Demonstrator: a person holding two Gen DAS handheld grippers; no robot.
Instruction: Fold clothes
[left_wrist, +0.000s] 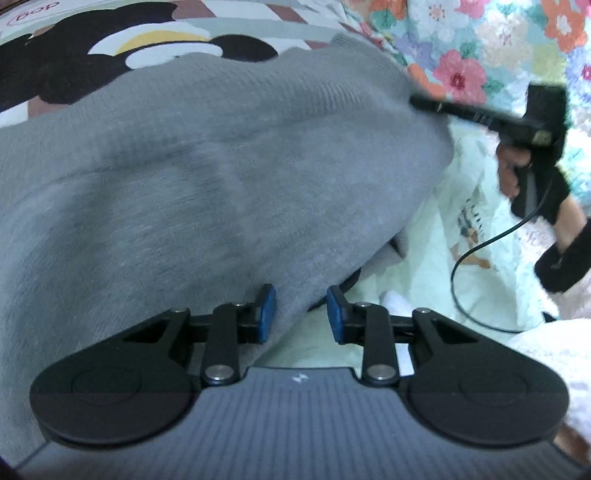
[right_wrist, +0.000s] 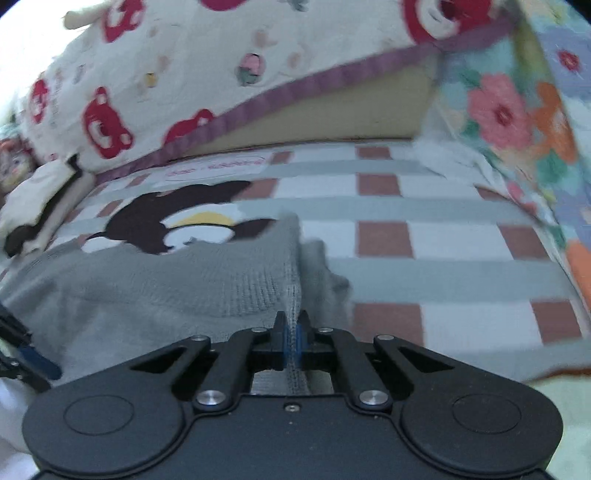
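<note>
A grey knit garment (left_wrist: 207, 192) fills most of the left wrist view, spread over the bed and drawn up toward the upper right. My left gripper (left_wrist: 301, 314) is at its near edge. The blue pads stand apart, with the cloth's edge lying between them against the left pad only. My right gripper (left_wrist: 417, 101), held by a gloved hand (left_wrist: 539, 184), bites the garment's far corner. In the right wrist view, my right gripper (right_wrist: 293, 339) is shut on a ribbed edge of the grey garment (right_wrist: 166, 291). The left gripper's fingers (right_wrist: 40, 363) show at the left edge.
A checked sheet (right_wrist: 424, 206) with a dark cartoon figure (right_wrist: 155, 218) covers the bed. A floral quilt (left_wrist: 480, 48) lies to the right, and bedding with red bears (right_wrist: 147, 81) lies at the back. A white printed garment (left_wrist: 476, 221) and a black cable (left_wrist: 456, 280) lie beside the grey one.
</note>
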